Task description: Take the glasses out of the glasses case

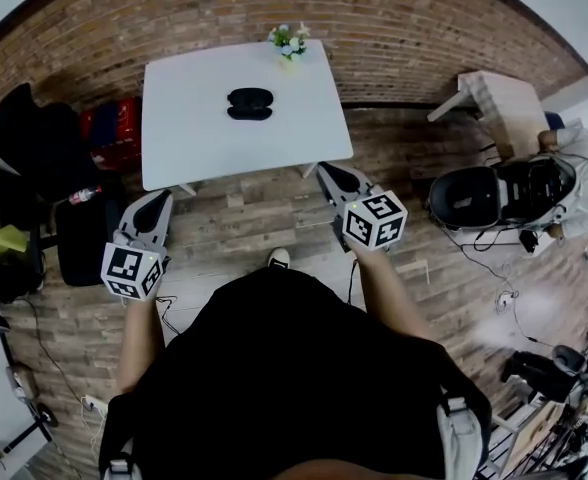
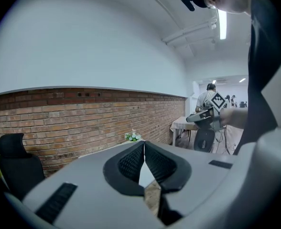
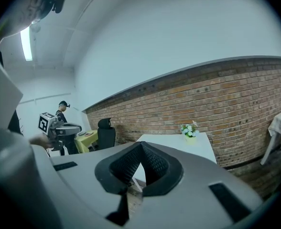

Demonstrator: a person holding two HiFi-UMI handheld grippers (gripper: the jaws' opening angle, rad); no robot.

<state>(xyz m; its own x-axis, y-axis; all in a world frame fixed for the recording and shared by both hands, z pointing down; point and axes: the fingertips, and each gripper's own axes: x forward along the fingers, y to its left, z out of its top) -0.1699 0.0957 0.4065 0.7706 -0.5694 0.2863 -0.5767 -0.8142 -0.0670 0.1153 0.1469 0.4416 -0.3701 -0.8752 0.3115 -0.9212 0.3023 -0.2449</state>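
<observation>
Jaws, left gripper (image 2: 144, 146): ribbed black pads pressed together at the tips, nothing between them. Jaws, right gripper (image 3: 140, 148): same, tips meeting, empty.

Head view, clock centred on the person, 12 = straight ahead:
- Glasses case (image 1: 250, 103): black, oval, appears closed. It lies flat near the middle of the white table (image 1: 189, 138), at 12 o'clock. Neither gripper touches it; both are well apart from it.
- Left gripper: at about 10 o'clock, held over the plank floor (image 1: 244, 218), off the table's near left corner, tips pointing toward the table.
- Right gripper: at about 1 o'clock, tips just beside the table's near right corner, marker cube toward the person.
- Flower pot (image 1: 290, 40): small, at the table's far edge, about 1 o'clock from the case, close to the brick wall (image 1: 394, 28).
- Black office chair (image 1: 34, 133): at 10 o'clock, beyond the left gripper, left of the table.
- Second chair (image 1: 504, 193): black and white, at 3 o'clock, well apart from the table.

Right gripper view: table top and flower pot sit past the jaw tips, at about 1 o'clock; case not seen in this view. Left gripper view: flower pot shows just above the jaw tips against the wall.
</observation>
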